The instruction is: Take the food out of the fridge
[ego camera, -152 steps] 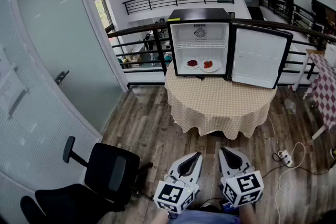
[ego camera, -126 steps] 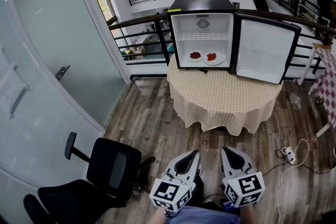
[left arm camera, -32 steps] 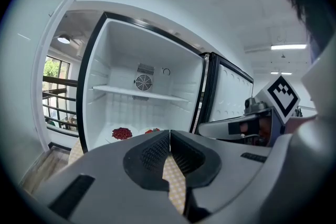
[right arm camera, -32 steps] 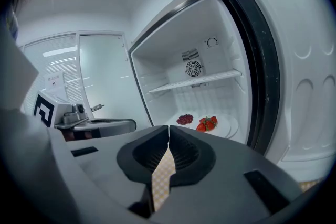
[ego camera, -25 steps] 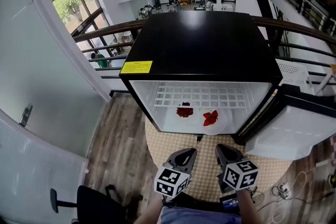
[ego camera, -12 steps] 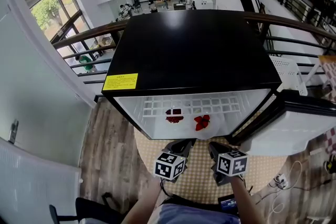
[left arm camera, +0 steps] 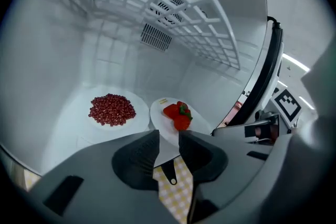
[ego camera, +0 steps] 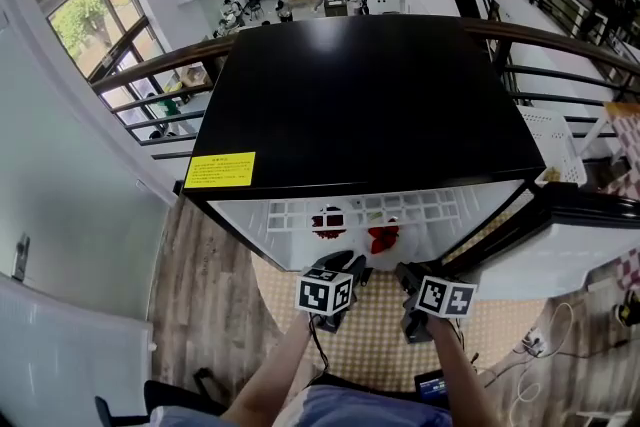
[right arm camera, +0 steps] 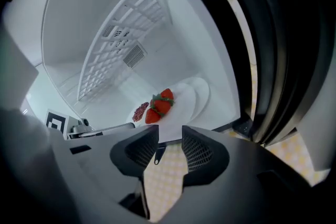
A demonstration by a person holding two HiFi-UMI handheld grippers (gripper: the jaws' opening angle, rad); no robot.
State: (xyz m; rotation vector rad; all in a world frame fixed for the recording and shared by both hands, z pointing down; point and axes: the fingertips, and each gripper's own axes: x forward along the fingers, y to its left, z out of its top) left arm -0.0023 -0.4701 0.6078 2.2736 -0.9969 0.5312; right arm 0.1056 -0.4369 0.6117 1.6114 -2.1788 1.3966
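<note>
Strawberry plate (left arm camera: 158, 112) and bean plate (left arm camera: 135, 114) sit on fridge (ego camera: 380, 115) floor; likely light, stiff, slick, food loose; take near rims, keep level. Left gripper (left arm camera: 168, 140), right gripper (right arm camera: 169, 138): jaws opening, nothing between.

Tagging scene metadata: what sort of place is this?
Probably an office building's mezzanine, not a home kitchen: a black mini fridge stands on a cloth-covered table beside a black railing, which overlooks a lower floor with people.
</note>
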